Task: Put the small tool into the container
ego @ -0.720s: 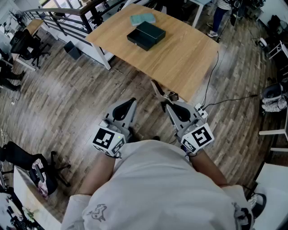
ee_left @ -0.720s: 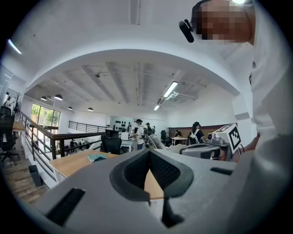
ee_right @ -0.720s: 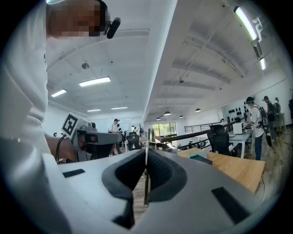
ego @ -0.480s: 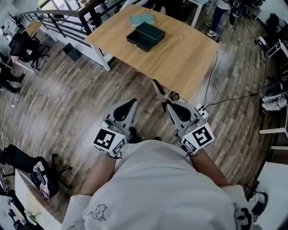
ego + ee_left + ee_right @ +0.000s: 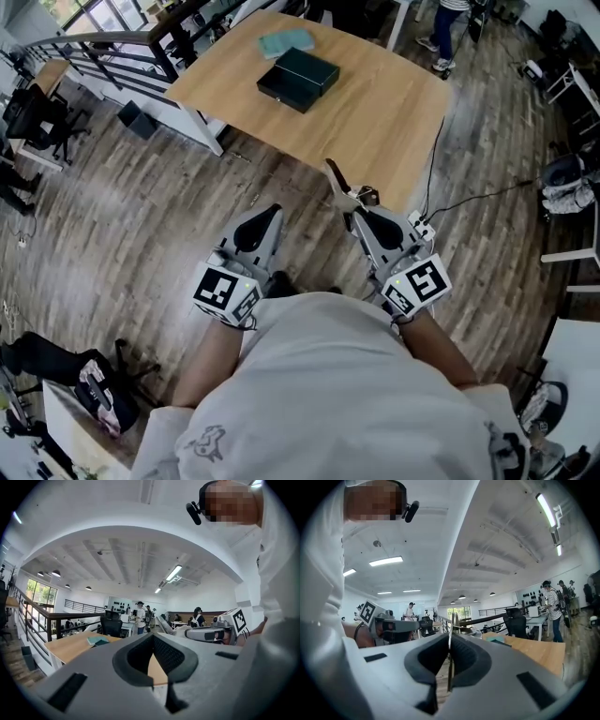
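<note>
A black box-shaped container (image 5: 299, 77) lies on the far part of the wooden table (image 5: 375, 122), beside a teal pad (image 5: 286, 41). My right gripper (image 5: 353, 210) is shut on the small tool (image 5: 337, 184), a thin flat strip that sticks out forward past the jaws, near the table's front edge. In the right gripper view the tool (image 5: 450, 644) shows edge-on between the pads. My left gripper (image 5: 272, 210) hangs over the floor short of the table, its jaws closed with nothing between them. Both are held low in front of the person's body.
A black cable (image 5: 439, 150) runs off the table's right edge to a power strip (image 5: 420, 225) on the plank floor. A railing (image 5: 103, 42) and office chairs (image 5: 37, 103) stand at left. A person (image 5: 448, 19) stands behind the table.
The head view has shifted a little toward the table. Both grippers keep their pose, the right one still holding the tool, now slightly nearer the table's edge.
</note>
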Motion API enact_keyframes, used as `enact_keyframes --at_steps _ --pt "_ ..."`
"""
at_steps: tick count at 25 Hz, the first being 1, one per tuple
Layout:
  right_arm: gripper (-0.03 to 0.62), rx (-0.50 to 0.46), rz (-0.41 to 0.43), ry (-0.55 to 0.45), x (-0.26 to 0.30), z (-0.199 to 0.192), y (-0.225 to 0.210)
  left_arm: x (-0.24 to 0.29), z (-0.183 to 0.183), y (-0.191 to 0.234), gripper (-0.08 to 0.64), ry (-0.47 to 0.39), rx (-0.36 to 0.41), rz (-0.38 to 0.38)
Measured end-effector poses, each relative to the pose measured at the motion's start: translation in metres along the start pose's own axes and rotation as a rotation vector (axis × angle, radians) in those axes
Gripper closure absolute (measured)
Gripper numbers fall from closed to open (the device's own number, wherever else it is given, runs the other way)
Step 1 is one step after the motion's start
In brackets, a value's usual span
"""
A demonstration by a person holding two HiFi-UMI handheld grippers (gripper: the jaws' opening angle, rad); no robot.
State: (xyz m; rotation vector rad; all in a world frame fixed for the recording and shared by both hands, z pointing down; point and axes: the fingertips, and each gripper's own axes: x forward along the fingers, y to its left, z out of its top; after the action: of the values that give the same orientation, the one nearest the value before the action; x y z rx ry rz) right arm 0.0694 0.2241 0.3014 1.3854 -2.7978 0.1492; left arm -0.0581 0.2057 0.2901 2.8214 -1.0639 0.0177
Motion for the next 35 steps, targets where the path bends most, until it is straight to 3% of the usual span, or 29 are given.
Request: enact_keyframes --at_steps 11,18,26,35 --pt "0.577 0.004 -0.088 0.003 0.085 0.007 0.009 -0.011 0.011 0.097 0.555 0.03 -0.001 -0.059" --pt "0.577 0.014 -0.128 0.002 0.12 0.009 0.009 -0.017 0.012 0.137 0.555 0.044 -0.011 -0.077" --pt "0.577 0.013 -0.099 0.013 0.149 0.006 -0.003 -0.006 0.005 0.157 0.555 0.054 -0.004 -0.06" --pt "0.577 -0.006 0.0 0.015 0.181 0.013 -0.063 0.057 0.011 0.17 0.555 0.042 -0.007 0.009"
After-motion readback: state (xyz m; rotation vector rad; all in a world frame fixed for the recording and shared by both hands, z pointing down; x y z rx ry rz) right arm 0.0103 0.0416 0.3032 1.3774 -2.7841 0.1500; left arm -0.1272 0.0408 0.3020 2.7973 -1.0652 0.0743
